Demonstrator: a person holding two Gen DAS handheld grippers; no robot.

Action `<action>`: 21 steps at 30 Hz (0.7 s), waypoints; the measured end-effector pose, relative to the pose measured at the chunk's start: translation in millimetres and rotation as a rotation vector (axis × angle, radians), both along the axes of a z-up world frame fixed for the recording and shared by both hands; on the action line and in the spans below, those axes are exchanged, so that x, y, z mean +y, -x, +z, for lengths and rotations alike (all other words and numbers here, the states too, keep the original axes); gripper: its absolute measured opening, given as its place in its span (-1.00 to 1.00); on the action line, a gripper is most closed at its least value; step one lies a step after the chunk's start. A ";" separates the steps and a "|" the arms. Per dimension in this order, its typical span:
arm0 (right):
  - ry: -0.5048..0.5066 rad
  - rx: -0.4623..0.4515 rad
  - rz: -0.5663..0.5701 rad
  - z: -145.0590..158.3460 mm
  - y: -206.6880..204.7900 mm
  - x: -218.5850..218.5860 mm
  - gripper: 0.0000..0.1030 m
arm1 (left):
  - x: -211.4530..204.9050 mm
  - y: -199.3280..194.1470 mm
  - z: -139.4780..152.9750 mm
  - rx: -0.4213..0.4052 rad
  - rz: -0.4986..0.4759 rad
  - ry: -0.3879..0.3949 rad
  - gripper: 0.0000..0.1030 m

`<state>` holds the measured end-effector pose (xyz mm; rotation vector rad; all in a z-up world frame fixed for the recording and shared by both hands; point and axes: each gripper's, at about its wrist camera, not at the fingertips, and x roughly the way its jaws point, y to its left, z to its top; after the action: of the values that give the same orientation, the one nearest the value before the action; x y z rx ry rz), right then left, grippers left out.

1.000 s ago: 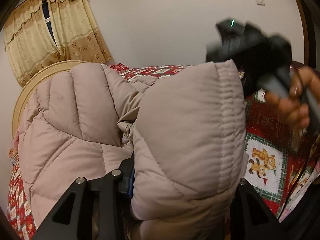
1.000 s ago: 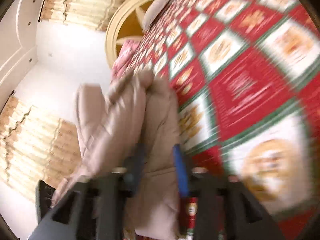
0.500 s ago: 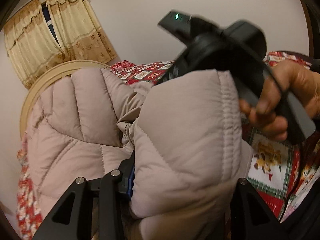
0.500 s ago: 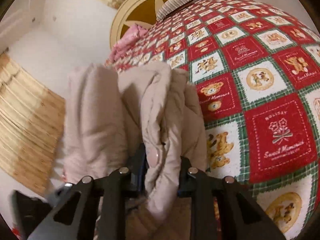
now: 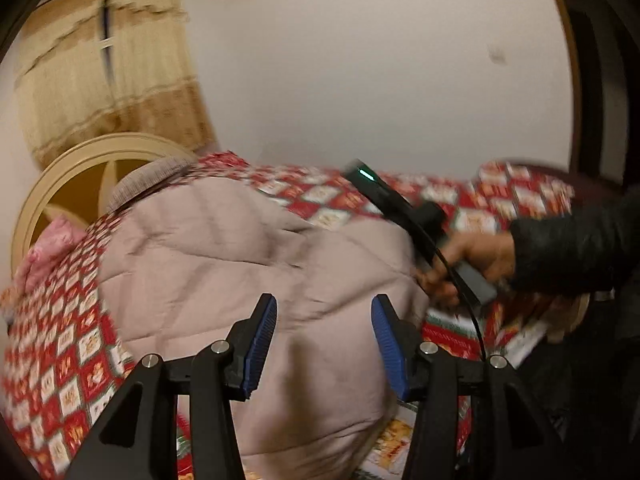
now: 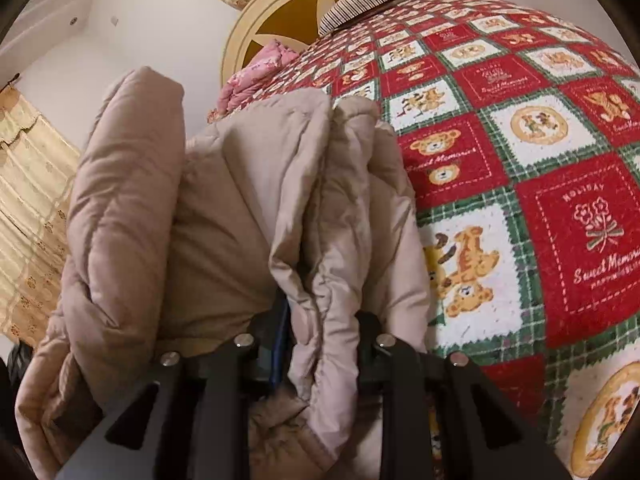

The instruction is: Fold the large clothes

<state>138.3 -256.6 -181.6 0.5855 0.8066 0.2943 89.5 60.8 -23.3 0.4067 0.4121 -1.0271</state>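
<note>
The beige puffer jacket [image 5: 248, 264] is lying bunched on the bed's teddy-bear quilt [image 6: 520, 128]. The right gripper [image 6: 320, 340] is pinching a padded fold with its fingers, while the left gripper [image 5: 323, 344] is opening, fingers off the fabric.

Curtain [image 5: 108, 80] and right hand [image 5: 472, 264] motion-blurred.

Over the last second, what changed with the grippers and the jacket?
The left gripper let go of the beige quilted puffer jacket and pulled back; its jaws are opening, with nothing between the pads. The right gripper closed on a bunched fold of the jacket. The jacket stays on the red-and-green teddy-bear quilt.
</note>
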 end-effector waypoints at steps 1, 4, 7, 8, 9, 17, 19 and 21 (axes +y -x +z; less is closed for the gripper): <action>0.000 -0.003 0.000 -0.9 0.6 -0.6 -0.49 | 7.9 -9.6 4.9 0.014 0.026 0.037 -0.01; 0.007 -0.006 -0.005 -2.8 -7.7 -0.2 -0.49 | 34.0 -42.3 11.9 0.040 0.174 0.150 0.22; 0.022 -0.009 -0.005 -0.3 -2.6 1.2 -0.49 | 49.3 -98.5 10.8 0.090 0.429 0.200 0.34; 0.026 -0.010 -0.006 -0.4 -1.8 1.6 -0.49 | 50.8 -112.4 8.9 0.110 0.469 0.219 0.34; 0.029 -0.011 -0.006 1.0 1.8 2.7 -0.49 | 51.7 -129.5 6.9 0.136 0.502 0.250 0.34; 0.090 -0.012 0.026 7.4 0.4 21.8 -0.44 | -43.8 -181.5 -17.0 0.203 0.383 0.201 0.34; 0.085 -0.014 0.037 5.8 -1.3 22.2 -0.43 | -65.1 -175.2 -16.0 0.177 0.312 0.167 0.34; 0.043 -0.012 0.059 2.9 -4.3 20.9 -0.43 | -89.2 -161.7 -18.3 0.133 0.240 0.101 0.34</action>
<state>142.6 -235.8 -178.7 0.5198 0.8179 0.3338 251.2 -28.4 -41.6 0.1935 0.5134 -0.8393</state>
